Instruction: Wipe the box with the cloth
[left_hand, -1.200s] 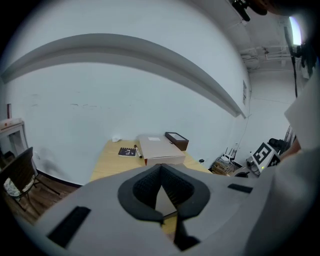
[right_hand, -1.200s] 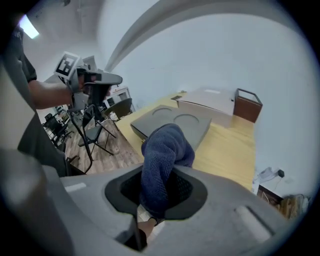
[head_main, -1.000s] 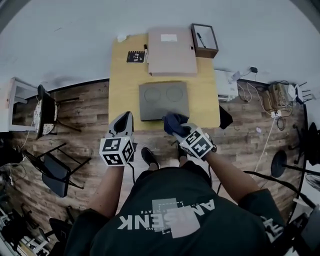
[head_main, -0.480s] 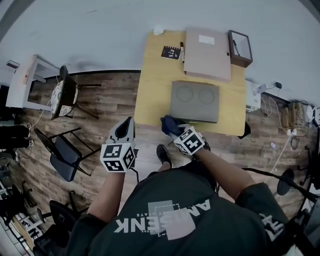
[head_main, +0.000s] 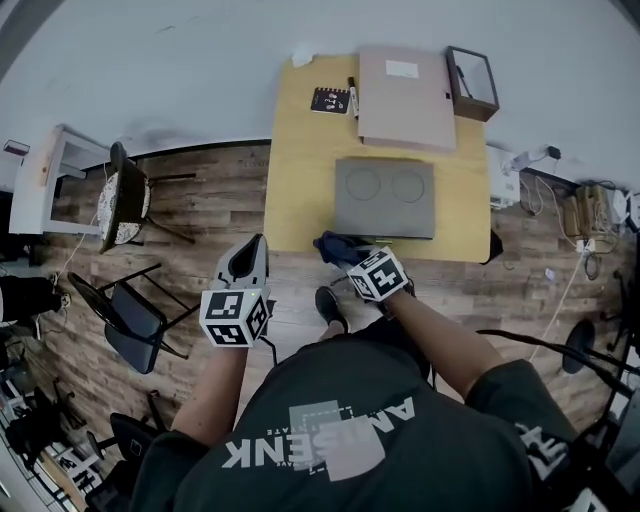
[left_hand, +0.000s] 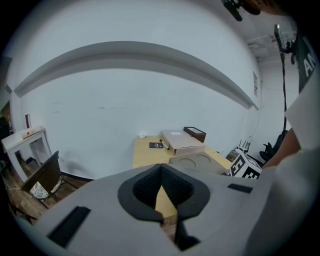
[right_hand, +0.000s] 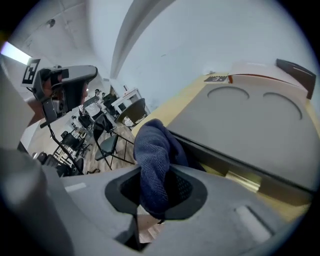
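Note:
A flat grey box (head_main: 384, 196) with two round dents in its lid lies on the yellow table (head_main: 300, 170); its near side (right_hand: 250, 120) fills the right gripper view. My right gripper (head_main: 345, 252) is shut on a dark blue cloth (head_main: 335, 247), which bulges from its jaws (right_hand: 152, 165) at the table's near edge, just left of the box's near corner. My left gripper (head_main: 248, 260) hangs off the table's near left corner, over the floor, jaws shut and empty (left_hand: 161, 187).
Behind the grey box lie a larger beige box (head_main: 405, 82), a small black notebook (head_main: 328, 99) with a pen, and a dark wooden tray (head_main: 471, 80). Chairs (head_main: 125, 195) stand on the wooden floor at left; cables and devices (head_main: 590, 210) lie at right.
The right gripper with the cloth has slid left along the box's near edge toward the table's front corner. The head view has shifted; the left gripper stays put.

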